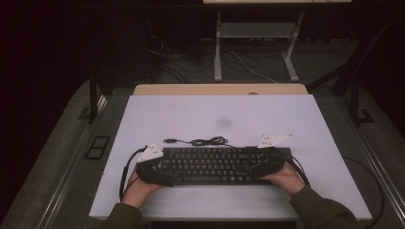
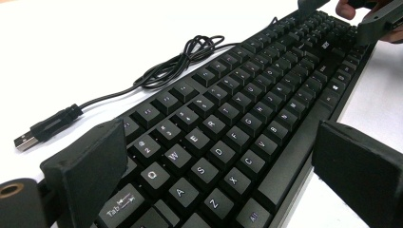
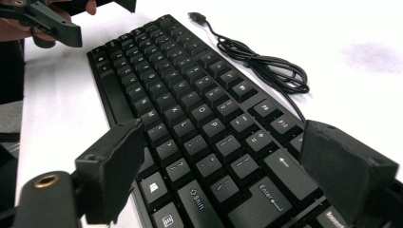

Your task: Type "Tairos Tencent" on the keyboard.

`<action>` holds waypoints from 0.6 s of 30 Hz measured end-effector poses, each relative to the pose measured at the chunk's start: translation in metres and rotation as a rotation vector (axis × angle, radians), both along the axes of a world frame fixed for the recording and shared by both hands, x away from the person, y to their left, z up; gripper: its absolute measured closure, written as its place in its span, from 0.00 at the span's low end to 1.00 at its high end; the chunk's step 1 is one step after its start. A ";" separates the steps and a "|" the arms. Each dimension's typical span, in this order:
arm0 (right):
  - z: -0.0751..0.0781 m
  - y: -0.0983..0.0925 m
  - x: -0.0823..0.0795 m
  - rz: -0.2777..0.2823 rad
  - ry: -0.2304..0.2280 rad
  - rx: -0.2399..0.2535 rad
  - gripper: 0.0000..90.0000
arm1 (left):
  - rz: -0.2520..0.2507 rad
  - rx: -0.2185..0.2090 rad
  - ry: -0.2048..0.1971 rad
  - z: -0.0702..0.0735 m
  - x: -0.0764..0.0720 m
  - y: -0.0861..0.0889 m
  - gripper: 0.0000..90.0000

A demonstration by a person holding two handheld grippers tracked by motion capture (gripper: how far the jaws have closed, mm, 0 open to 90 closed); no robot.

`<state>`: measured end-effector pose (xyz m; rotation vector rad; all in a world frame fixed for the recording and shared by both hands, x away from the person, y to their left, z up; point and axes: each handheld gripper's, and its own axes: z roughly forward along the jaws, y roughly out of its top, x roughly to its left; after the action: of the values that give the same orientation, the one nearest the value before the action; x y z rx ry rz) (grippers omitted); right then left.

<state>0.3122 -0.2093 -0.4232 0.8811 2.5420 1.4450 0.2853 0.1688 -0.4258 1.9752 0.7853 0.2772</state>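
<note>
Nearest the person: two forearms in dark sleeves enter from the bottom of the high view, one hand on each gripper.

Left gripper (image 1: 154, 168): at the left end of the keyboard (image 1: 217, 164). In the left gripper view its jaws stand wide apart, one on the far edge by the Tab and number keys, the other off the front edge by the space bar; whether the pads press the keyboard's edges I cannot tell. Grey three-cornered plate on top; a black cable loops off to its left.

Right gripper (image 1: 270, 164): at the right end of the keyboard. In the right gripper view its jaws are likewise spread across the keyboard's depth, either side of the Enter and Shift area; contact with the edges cannot be told.

Keyboard: black, full-size, lying flat on the near middle of the white table (image 1: 191, 114), long side toward the person, held between the two grippers.

USB cord (image 1: 205, 141): black, just beyond the keyboard's far edge, loosely coiled, plug (image 2: 26, 140) lying free on the tabletop.

Farther: a faint grey smudge (image 1: 223, 122) on the table. Beyond the table, dark floor, table legs, loose cables.
</note>
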 end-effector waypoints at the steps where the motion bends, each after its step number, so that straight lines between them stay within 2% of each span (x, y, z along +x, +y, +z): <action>1: 0.000 0.000 0.000 0.003 0.007 -0.005 0.20 | 0.001 -0.001 -0.001 0.000 0.000 0.000 0.04; 2: -0.001 -0.001 0.000 0.009 0.013 -0.004 0.24 | 0.001 -0.002 -0.001 0.000 0.000 0.000 0.04; 6: -0.002 -0.001 0.000 0.011 0.020 -0.009 0.27 | 0.000 0.001 -0.001 0.000 0.000 0.000 0.04; 10: -0.003 0.000 0.000 0.019 0.027 -0.017 0.35 | -0.001 0.003 -0.001 0.000 0.000 0.000 0.04; 15: -0.004 0.001 0.000 0.043 0.040 -0.019 0.49 | -0.001 -0.001 -0.001 0.000 0.000 0.000 0.04; 18: -0.003 0.002 -0.001 0.045 0.025 -0.017 0.57 | -0.002 0.000 -0.002 0.000 0.000 0.000 0.04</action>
<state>0.3107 -0.2076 -0.4266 0.8504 2.6049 1.4317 0.2851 0.1684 -0.4259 1.9755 0.7824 0.2782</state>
